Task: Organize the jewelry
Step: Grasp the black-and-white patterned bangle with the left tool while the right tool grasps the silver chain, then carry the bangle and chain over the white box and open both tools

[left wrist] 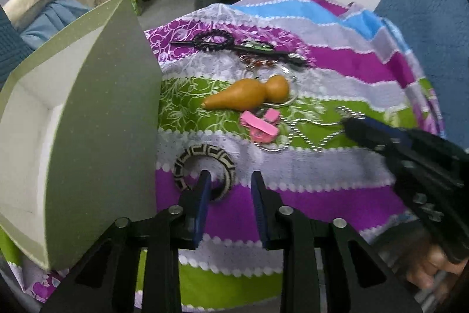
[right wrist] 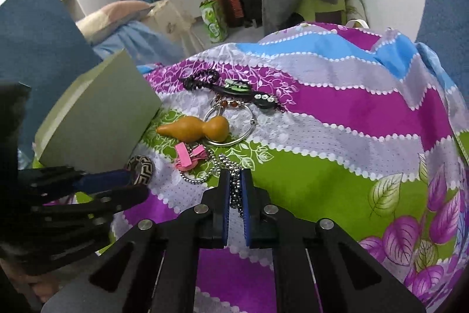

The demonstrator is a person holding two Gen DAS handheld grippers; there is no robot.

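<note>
The silver ball-chain necklace (right wrist: 231, 184) lies on the striped floral cloth (right wrist: 351, 137), pinched in the closed right gripper (right wrist: 234, 181). The left gripper (left wrist: 231, 181), part open and empty, straddles the patterned bangle (left wrist: 187, 163) beside the green box (left wrist: 96, 113). Gourd pendant (left wrist: 249, 93), pink tassel (left wrist: 259, 125) between; clothes piled behind.

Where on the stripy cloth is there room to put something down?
Bare cloth lies right of the silver ring and beaded chain, out to the far edge. Inside the green box looks bare too. It is crowded beside the box: gourd, pink clip, patterned bangle.
</note>
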